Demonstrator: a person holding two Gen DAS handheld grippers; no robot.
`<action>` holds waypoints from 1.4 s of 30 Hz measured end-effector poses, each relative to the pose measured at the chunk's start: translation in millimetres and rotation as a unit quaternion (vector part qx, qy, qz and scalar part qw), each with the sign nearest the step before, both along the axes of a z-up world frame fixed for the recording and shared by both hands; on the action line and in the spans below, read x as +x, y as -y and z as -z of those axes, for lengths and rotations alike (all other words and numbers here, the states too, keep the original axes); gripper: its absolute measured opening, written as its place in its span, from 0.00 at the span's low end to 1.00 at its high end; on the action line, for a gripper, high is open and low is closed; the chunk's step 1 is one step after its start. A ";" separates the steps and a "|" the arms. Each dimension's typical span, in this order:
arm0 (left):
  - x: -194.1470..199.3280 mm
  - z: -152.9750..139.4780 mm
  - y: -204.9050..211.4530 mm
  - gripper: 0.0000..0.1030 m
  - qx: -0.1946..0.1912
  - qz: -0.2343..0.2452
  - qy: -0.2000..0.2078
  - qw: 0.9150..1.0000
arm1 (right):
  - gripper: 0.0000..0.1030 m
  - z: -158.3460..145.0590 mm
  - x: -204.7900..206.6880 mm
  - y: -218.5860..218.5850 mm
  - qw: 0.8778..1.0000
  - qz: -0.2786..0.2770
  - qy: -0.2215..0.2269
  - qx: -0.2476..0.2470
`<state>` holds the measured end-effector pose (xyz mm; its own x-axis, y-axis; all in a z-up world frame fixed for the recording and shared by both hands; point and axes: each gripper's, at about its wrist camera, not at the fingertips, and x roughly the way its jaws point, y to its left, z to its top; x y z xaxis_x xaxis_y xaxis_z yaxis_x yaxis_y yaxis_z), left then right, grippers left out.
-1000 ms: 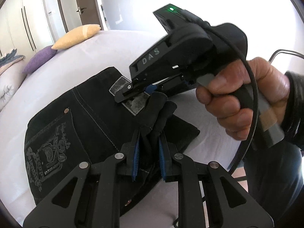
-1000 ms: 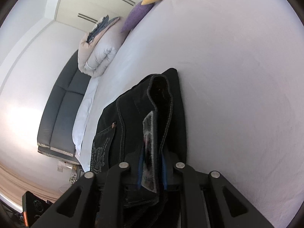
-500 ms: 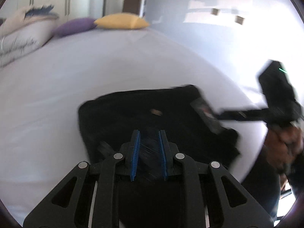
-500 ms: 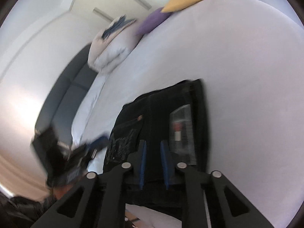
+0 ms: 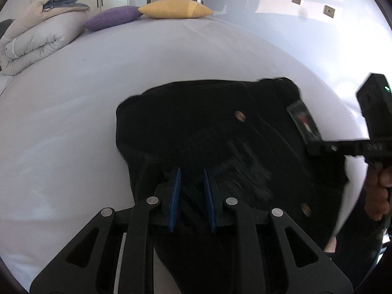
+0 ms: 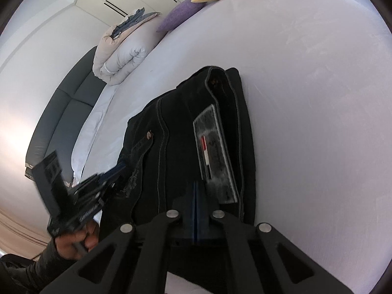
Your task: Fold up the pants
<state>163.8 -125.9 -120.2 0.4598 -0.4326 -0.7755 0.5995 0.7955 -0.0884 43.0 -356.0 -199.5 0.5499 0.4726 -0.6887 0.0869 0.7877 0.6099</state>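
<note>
1. The black denim pants (image 5: pixel 220 132), folded into a compact bundle, lie on the white bed sheet (image 5: pixel 73 122), near the edge of the bed closest to the person.
2. The left black two-finger gripper (image 5: pixel 191 196) hovers over the near part of the pants. Its blue-padded jaws stand a narrow gap apart, with dark cloth visible between them; whether they pinch it cannot be told.
3. The right black two-finger gripper (image 6: pixel 196 210) has its blue pads pressed together with nothing visible between them, just beside the grey rectangular waistband label (image 6: pixel 215 154).
4. In the left wrist view, the right gripper's fingers reach the label end of the pants from the right.
5. A yellow pillow (image 5: pixel 174 8) and a purple pillow (image 5: pixel 111 19) sit at the far end of the bed, beside a folded beige-and-white duvet (image 5: pixel 36 34).
</note>
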 end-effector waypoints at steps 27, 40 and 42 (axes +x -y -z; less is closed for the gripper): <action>-59.9 -5.8 -15.1 0.18 0.010 -0.014 0.009 1.000 | 0.00 -5.0 -77.2 -6.1 0.997 0.041 0.058 -0.034; -20.9 -18.8 -92.2 0.95 -0.099 -0.104 -0.058 0.988 | 0.65 -46.8 -53.3 36.1 0.997 0.048 0.056 -0.021; -12.3 -11.0 -88.1 0.95 -0.101 -0.101 -0.077 0.987 | 0.65 -41.7 -37.8 36.0 0.998 0.036 0.043 -0.013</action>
<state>151.5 -37.9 -109.2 0.4353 -0.4975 -0.7503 0.3983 0.8539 -0.3351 5.2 -392.0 -157.7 0.6398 0.4124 -0.6485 0.0917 0.7969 0.5972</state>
